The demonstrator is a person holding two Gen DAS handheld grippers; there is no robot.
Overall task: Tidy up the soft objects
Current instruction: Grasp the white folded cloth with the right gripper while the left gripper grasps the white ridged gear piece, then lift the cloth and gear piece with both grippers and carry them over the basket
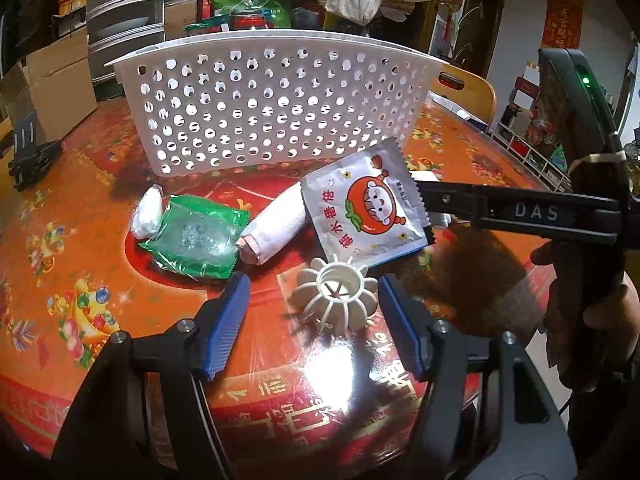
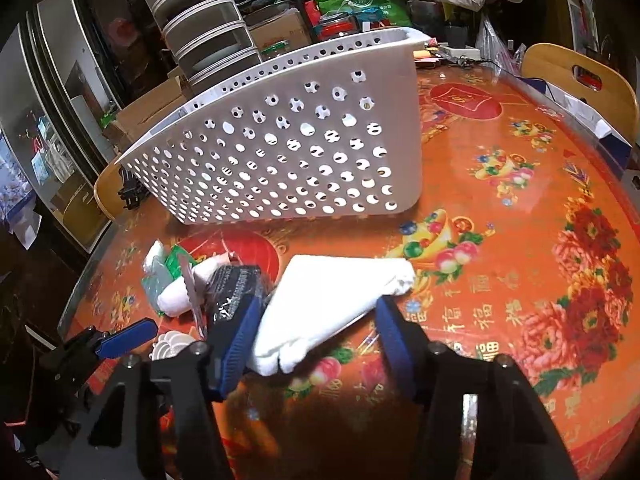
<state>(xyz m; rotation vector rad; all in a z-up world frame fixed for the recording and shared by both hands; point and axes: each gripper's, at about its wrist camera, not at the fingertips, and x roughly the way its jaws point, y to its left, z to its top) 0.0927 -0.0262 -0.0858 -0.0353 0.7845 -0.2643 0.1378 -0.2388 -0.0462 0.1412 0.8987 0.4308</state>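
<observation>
**Right tongs straddle the cloth, basket waits behind**

The soft things lie in a loose cluster on the worktop (image 2: 500,208), just in front of the white basket (image 1: 272,108). The basket stands with its perforated wall toward them, so each piece probably has only a short trip over the rim.

The right tongs (image 2: 316,344) are apart, one pad on either side of a folded white cloth (image 2: 332,304). The cloth lies flat between the pads and shows no squeeze, so I judge this a grasp about to close. A flat fold like that should bunch readily once pinched.

A cartoon sachet (image 1: 368,208) stands tilted on its edge against the outside of the right tongs' left finger. It looks propped there by the finger rather than held, and it may flop down when the tongs lift.

The left tongs (image 1: 312,324) are also apart and hold nothing. A ribbed white plastic cage (image 1: 336,300) sits on the worktop between their pads, seemingly the next thing in line, though it looks stiff rather than soft.

Further left, a white roll (image 1: 276,228), a green packet (image 1: 196,236) and a small white wad (image 1: 146,212) lie touching or overlapping — all outside the basket. From these views I cannot see whether anything is already inside it.
</observation>
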